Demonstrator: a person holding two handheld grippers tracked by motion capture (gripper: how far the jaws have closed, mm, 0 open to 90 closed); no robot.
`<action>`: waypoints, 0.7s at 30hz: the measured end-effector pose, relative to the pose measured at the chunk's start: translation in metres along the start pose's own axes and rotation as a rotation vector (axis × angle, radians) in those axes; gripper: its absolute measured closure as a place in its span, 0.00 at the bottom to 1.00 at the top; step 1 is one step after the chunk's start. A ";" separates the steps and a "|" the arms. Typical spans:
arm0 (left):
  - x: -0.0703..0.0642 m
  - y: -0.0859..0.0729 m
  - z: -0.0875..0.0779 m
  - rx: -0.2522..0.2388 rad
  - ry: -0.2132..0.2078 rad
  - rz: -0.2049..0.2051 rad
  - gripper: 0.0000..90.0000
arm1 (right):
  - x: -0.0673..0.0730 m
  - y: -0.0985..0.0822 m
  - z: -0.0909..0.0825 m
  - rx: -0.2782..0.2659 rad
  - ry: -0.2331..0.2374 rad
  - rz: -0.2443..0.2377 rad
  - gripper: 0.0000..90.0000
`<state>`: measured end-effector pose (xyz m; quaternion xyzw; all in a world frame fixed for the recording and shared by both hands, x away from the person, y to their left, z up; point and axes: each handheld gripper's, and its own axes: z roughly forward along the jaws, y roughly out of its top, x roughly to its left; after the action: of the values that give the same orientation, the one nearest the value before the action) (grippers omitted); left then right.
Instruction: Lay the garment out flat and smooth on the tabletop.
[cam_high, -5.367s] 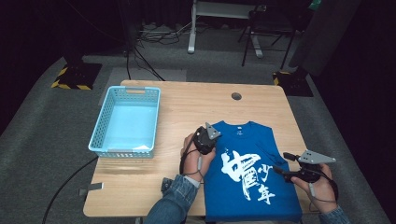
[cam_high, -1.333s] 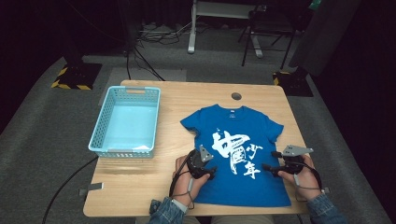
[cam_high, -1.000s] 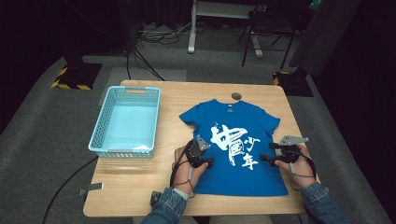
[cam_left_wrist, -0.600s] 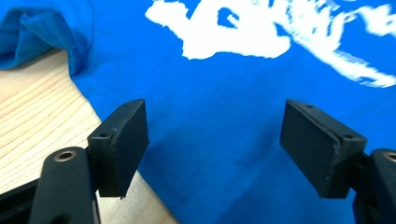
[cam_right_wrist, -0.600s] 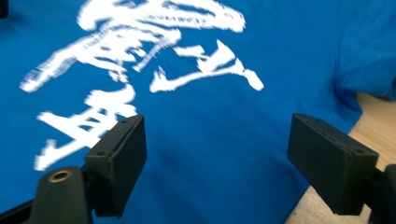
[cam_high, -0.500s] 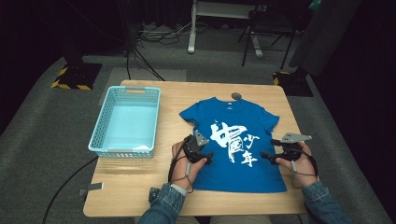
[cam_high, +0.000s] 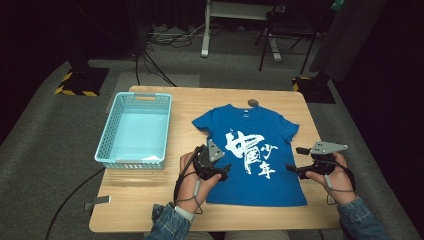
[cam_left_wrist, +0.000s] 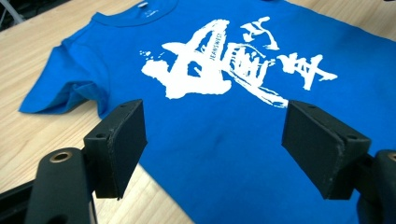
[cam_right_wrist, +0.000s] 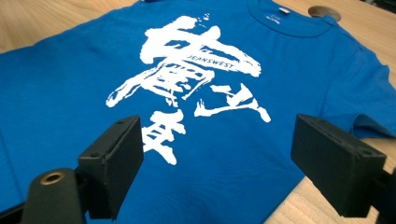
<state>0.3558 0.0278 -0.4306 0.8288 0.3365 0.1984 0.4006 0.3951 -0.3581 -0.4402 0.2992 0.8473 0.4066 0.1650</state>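
Your left gripper (cam_high: 223, 172) hangs over the left edge of the blue T-shirt (cam_high: 252, 155), about level with the lower part of its white print (cam_high: 249, 152). Its jaws stand spread apart and have just been opening, with nothing between them; in the left gripper view the shirt lies flat on the table (cam_left_wrist: 32, 60) below and beyond the two pads (cam_left_wrist: 122, 140), not touched by them. The shirt's sleeve (cam_left_wrist: 60, 91), slightly rumpled, lies ahead and to the left of that gripper.

Your right gripper (cam_high: 292, 160) hangs just beside the shirt's right edge, its jaws pointing in toward the cloth. They too are spread wide and have just been opening, and nothing is pinched. In the right gripper view the print (cam_right_wrist: 187, 74) lies straight ahead of the jaws, the collar (cam_right_wrist: 285, 16) farther off, and a small round cap (cam_right_wrist: 323, 11) in the tabletop just beyond the collar.

The shirt lies face up, spread out between your two grippers, collar at the far end and hem toward you.

The light blue basket (cam_high: 131, 131) sits well to the left of your left gripper, apart from the shirt. Its bottom shows plain; I can make out nothing lying in it. A bit of grey tape (cam_high: 97, 203) lies at the table's near left edge, behind and left of your left hand (cam_high: 192, 182).
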 end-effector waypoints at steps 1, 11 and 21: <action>0.000 -0.001 -0.003 0.001 0.000 0.004 0.24 | 0.001 0.001 -0.002 0.000 0.003 -0.004 0.19; 0.013 -0.021 -0.018 0.006 0.027 -0.018 0.24 | -0.001 -0.003 -0.011 0.017 0.004 0.012 0.19; 0.032 -0.044 -0.041 0.013 0.070 -0.044 0.24 | -0.010 -0.014 -0.029 -0.007 -0.023 0.020 0.19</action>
<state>0.3360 0.0929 -0.4388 0.8163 0.3697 0.2162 0.3876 0.3824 -0.3883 -0.4336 0.3115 0.8410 0.4077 0.1716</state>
